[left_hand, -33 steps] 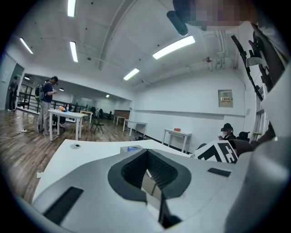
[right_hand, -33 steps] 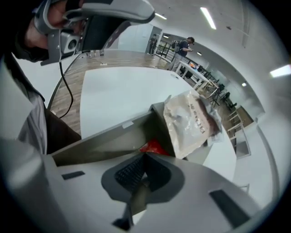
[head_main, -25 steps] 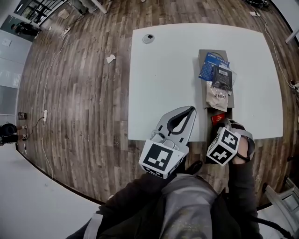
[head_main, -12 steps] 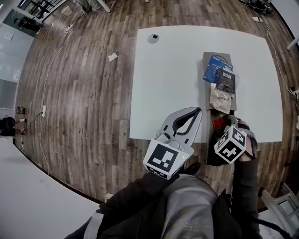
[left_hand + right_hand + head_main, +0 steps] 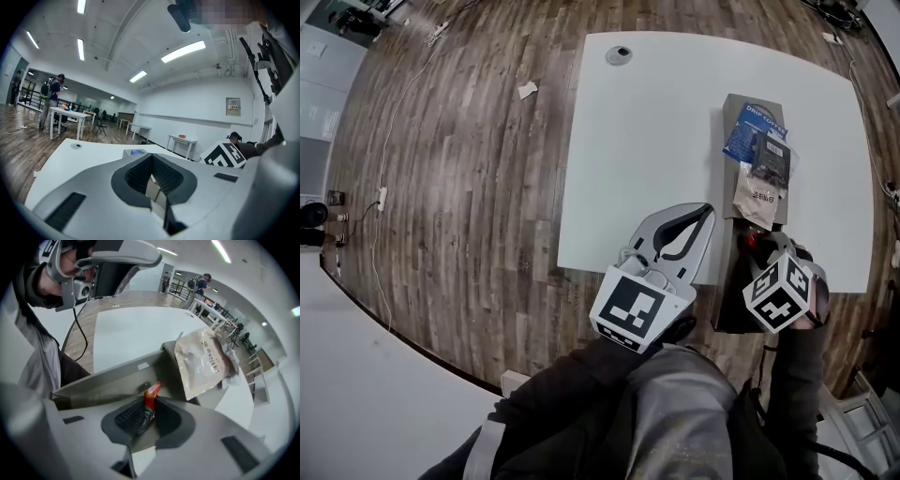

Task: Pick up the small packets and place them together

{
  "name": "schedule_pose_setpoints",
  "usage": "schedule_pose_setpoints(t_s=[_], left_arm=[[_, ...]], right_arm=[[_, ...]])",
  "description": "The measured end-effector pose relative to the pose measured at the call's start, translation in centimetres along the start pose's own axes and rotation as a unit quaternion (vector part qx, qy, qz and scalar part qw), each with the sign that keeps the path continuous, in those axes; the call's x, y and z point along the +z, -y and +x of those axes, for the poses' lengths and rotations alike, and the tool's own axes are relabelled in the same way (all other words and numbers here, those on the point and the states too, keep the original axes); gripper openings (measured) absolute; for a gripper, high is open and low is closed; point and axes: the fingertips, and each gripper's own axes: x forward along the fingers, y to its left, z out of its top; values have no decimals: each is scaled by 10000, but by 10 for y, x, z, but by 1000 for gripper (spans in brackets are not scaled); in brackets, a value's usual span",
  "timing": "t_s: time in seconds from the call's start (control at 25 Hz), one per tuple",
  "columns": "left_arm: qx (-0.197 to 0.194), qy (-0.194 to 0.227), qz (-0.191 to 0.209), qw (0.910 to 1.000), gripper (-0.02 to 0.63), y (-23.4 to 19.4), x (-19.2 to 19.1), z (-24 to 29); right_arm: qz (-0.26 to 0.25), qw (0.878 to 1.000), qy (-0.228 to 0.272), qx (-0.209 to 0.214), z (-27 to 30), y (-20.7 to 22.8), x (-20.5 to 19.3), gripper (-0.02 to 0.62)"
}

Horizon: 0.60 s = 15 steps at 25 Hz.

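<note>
A long cardboard box [image 5: 737, 103] lies on the white table [image 5: 647, 141]. It holds a blue packet [image 5: 751, 126], a black packet [image 5: 770, 156] and a beige packet [image 5: 757, 195]. My right gripper [image 5: 757, 246] points steeply down into the box's near end. Its jaws have just been closing, and they are now shut on a small red packet [image 5: 151, 393] between the pads. The beige packet [image 5: 206, 359] lies just beyond the right gripper [image 5: 146, 404]. My left gripper [image 5: 705, 213] hovers left of the box at the table's near edge, shut and empty. Its closed tips [image 5: 151, 156] point level across the table.
The box's near end [image 5: 729, 305] hangs over the table's front edge. A round grommet [image 5: 620, 54] sits at the table's far left. On the wood floor lie a paper scrap [image 5: 526, 90] and a cable [image 5: 389, 150]. A person [image 5: 52, 101] stands by far tables.
The head view has drifted, so table and box sit higher and further right in the picture. Both grippers keep their places beside the box. The red packet shows less behind the right gripper.
</note>
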Motion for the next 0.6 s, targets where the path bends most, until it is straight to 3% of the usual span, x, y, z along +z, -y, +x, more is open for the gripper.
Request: schedule_pose_setpoints(t_s=[0.2, 0.4, 0.6], left_arm=[[-10, 43, 164, 9999, 2, 13, 6, -9], [-93, 84, 282, 9995, 2, 36, 10, -17], [-184, 174, 369, 9990, 2, 46, 20, -13]], right_arm=[[193, 9991, 353, -106, -27, -12, 3, 71], [439, 9929, 1061, -315, -69, -17, 13, 72], [565, 9802, 1602, -1020, -112, 25, 31, 72]])
